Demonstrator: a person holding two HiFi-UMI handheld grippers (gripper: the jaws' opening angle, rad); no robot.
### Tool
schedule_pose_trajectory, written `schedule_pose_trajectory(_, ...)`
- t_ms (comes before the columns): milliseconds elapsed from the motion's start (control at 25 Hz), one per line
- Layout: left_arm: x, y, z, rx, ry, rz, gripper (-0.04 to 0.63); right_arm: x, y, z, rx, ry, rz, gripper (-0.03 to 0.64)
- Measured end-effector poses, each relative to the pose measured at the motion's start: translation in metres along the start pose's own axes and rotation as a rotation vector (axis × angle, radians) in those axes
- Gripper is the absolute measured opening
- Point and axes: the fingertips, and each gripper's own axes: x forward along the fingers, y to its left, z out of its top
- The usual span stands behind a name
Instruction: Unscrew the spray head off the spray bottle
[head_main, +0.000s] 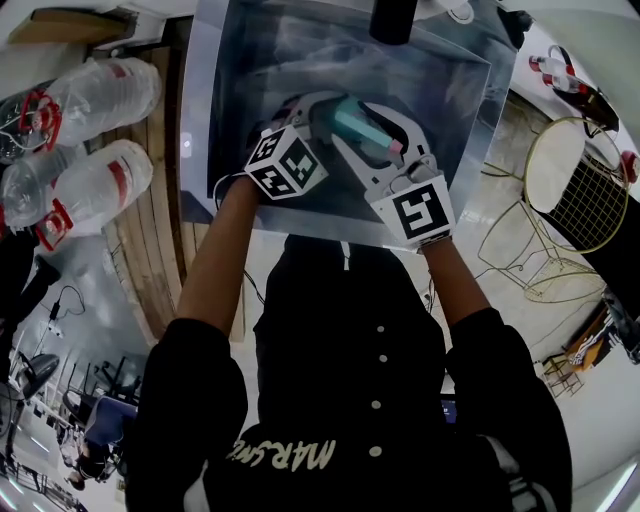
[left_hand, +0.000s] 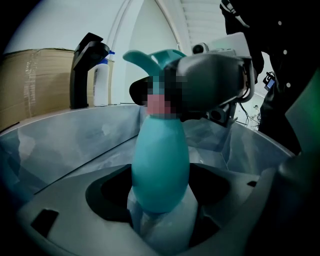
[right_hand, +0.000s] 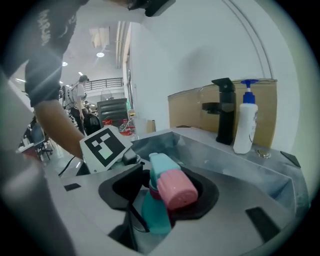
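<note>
A teal spray bottle with a pink collar is held over the metal sink between both grippers. In the left gripper view my left gripper is shut on the bottle's rounded body, which points away toward the spray head. My right gripper wraps that head from the far side. In the right gripper view the pink part of the spray head lies between the jaws of my right gripper, which are shut on it. The left gripper's marker cube sits just behind.
A black faucet and a white pump bottle stand at the sink's back edge in front of cardboard. Large clear water bottles lie to the left. Wire chairs stand to the right.
</note>
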Motion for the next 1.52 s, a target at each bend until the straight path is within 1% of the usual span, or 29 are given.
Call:
schedule_pose_trajectory(80,0.000,0.000,0.000,0.003,0.001,-0.001,0.362,0.001,-0.001,-0.001,-0.045,0.010,0.050,0.177)
schedule_pose_trajectory(120,0.000,0.000,0.000,0.004,0.002,-0.003,0.362,0.001,-0.001,-0.001,-0.071,0.014,0.084,0.167)
schedule_pose_trajectory(240,-0.001,-0.003,0.000,0.019,0.005,-0.025,0.362,-0.001,0.007,-0.003,-0.135,0.036,0.239,0.163)
schedule_pose_trajectory(400,-0.001,-0.008,-0.002,0.067,0.009,-0.071,0.362,-0.006,0.016,-0.008,-0.176,0.085,0.442,0.161)
schedule_pose_trajectory(520,-0.001,-0.013,-0.002,0.095,0.002,-0.106,0.362,-0.010,0.021,-0.009,-0.183,0.087,0.557,0.161)
schedule_pose_trajectory(600,-0.001,-0.016,-0.002,0.104,-0.002,-0.129,0.362,-0.013,0.023,-0.011,-0.202,0.103,0.602,0.160)
schedule_pose_trajectory(760,-0.001,-0.021,-0.002,0.117,-0.006,-0.165,0.362,-0.018,0.027,-0.015,-0.242,0.121,0.631,0.160)
schedule_pose_trajectory(920,-0.001,-0.023,-0.002,0.124,-0.006,-0.185,0.362,-0.019,0.028,-0.011,-0.237,0.089,0.644,0.158)
schedule_pose_trajectory(1080,-0.001,-0.024,-0.002,0.133,-0.005,-0.191,0.362,-0.022,0.028,-0.013,-0.222,0.106,0.663,0.158)
schedule_pose_trajectory(1320,-0.002,-0.027,-0.003,0.144,-0.011,-0.208,0.362,-0.023,0.031,-0.013,-0.226,0.105,0.686,0.158)
schedule_pose_trajectory(1440,-0.001,-0.026,-0.002,0.136,-0.012,-0.211,0.362,-0.022,0.031,-0.014,-0.235,0.117,0.680,0.161)
schedule_pose_trajectory(1520,-0.001,-0.026,-0.002,0.135,-0.013,-0.211,0.362,-0.021,0.028,-0.014,-0.223,0.124,0.661,0.171)
